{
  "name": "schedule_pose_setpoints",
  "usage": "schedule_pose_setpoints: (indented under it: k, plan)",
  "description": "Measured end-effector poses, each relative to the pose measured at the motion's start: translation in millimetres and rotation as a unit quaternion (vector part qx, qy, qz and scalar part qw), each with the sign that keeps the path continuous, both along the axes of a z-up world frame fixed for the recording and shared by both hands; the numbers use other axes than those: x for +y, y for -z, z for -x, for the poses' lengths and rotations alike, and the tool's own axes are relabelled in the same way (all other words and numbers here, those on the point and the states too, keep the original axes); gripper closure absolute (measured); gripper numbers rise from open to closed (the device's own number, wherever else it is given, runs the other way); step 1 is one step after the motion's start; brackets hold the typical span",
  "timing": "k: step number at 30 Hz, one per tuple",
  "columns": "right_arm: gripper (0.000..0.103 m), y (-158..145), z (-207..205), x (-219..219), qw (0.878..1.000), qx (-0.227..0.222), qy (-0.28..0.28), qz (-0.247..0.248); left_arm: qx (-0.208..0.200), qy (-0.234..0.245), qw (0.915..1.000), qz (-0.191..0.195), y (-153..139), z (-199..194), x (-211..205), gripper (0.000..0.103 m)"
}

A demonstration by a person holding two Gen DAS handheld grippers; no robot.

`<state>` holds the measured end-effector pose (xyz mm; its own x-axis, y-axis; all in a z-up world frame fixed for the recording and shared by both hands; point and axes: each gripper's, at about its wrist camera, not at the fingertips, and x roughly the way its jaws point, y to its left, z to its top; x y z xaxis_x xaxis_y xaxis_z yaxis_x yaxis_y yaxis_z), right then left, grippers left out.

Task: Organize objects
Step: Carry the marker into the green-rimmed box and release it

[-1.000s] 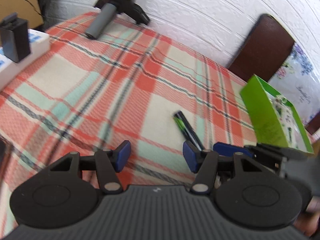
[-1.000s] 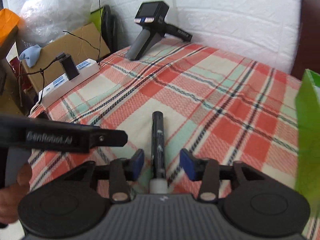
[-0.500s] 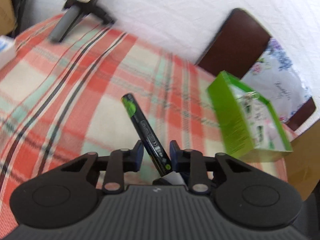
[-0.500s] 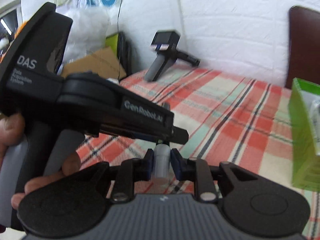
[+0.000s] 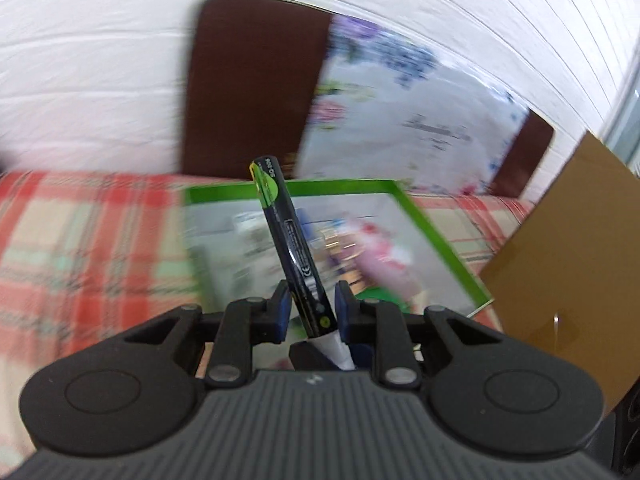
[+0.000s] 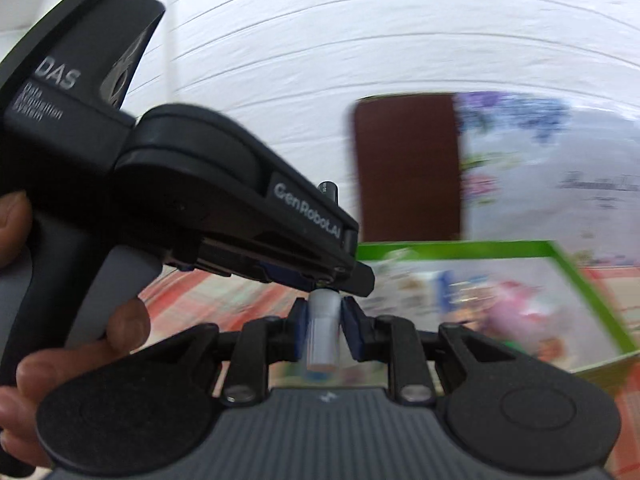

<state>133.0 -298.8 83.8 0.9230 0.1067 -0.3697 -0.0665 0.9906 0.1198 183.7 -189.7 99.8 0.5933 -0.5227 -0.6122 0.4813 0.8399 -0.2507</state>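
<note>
I am holding the pen (image 5: 294, 248) with both grippers at once. My left gripper (image 5: 309, 312) is clamping the black barrel low down, near the white cap; the pen is tilting up toward 11 o'clock, its green-marked end sitting in front of the box's far rim. My right gripper (image 6: 323, 326) is closing on the white cap (image 6: 322, 320), pads touching it on both sides. In the right view the left gripper's body is crossing from 9 o'clock toward the centre, its nose sitting right over the cap, and my left hand (image 6: 60, 344) is wrapping the grey handle at 8 o'clock.

The green box (image 5: 436, 236) is lying open on the plaid cloth (image 5: 80, 232) just beyond the pen, at 1 o'clock from the fingers; its contents are too blurred to name. A brown chair back (image 5: 252, 88) is standing at 12 o'clock against the white wall, and a cardboard sheet (image 5: 572, 248) is leaning at 3 o'clock.
</note>
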Motion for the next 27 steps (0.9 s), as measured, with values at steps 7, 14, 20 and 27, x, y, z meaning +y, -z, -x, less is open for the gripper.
schedule_pose_setpoints:
  k: [7,14,20,27]
  plan:
    - [0.083,14,-19,-75,0.997,-0.002,0.079,-0.008,-0.019,0.045,0.998,-0.04,9,-27,-80,0.076]
    - [0.075,33,-20,-105,0.991,0.016,0.13,-0.037,-0.039,0.021,0.9954,-0.085,18,-39,-92,0.072]
    - [0.066,25,6,-102,0.989,0.003,0.137,-0.052,-0.05,-0.005,0.9925,-0.112,11,-18,-75,0.063]
    - [0.053,11,51,-87,0.989,-0.005,0.137,-0.059,-0.073,-0.03,0.9892,-0.123,1,32,-37,0.052]
